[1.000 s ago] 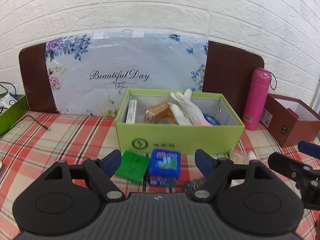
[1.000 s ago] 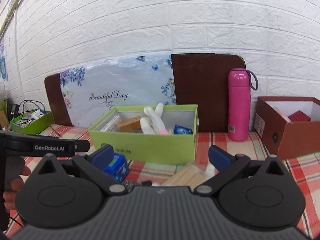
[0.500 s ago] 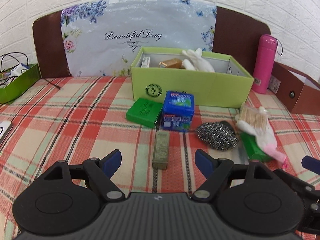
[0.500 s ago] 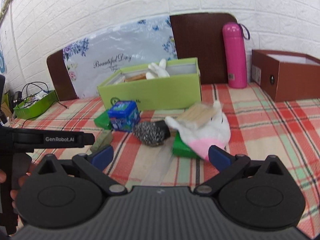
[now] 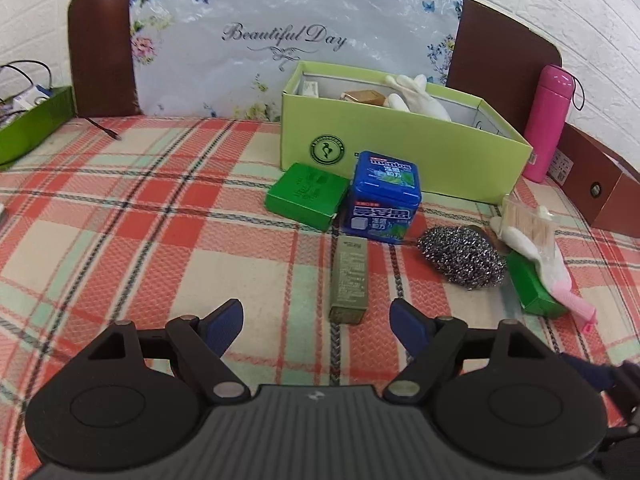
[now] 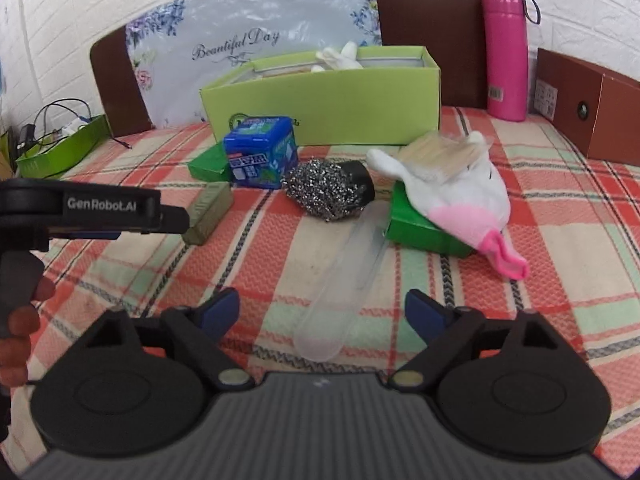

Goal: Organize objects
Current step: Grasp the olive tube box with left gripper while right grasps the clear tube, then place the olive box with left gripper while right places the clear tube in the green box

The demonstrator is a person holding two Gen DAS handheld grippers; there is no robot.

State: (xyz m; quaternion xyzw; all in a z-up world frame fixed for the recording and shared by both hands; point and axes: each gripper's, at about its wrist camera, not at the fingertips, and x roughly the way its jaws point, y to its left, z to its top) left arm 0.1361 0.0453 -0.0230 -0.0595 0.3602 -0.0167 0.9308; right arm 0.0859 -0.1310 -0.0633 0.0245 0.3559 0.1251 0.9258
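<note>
Left wrist view: left claw (image 5: 316,322) released, jaws spread wide and empty, poised low over the plaid tabletop (image 5: 140,240) with the olive stick box (image 5: 348,280) lying lengthwise at 12 o'clock, just ahead of the fingertips. Right wrist view: right claw (image 6: 322,314) likewise released and empty; the clear plastic tube (image 6: 344,284) lies at 12 o'clock with its rounded end between the blue pads. Loose items wait in front of the lime-green carton (image 5: 400,148), at 12 to 1 o'clock in both views: flat green box (image 5: 306,194), blue Mentos tub (image 5: 382,198), steel wool scourer (image 6: 326,190), and a white rubber glove (image 6: 460,188) draped over a second green box (image 6: 420,226) with a toothpick bundle (image 6: 440,150) resting on top. Risks, as judged: the tube is smooth, round and translucent, so a pinch off its axis could make it roll or squirt out; the narrow cardboard stick box may pivot if gripped near one end; the limp glove could drag the toothpicks off when lifted; the springy, snaggy scourer may catch on the woven cloth. The carton already holds a glove and small packets, so room inside is limited.
</note>
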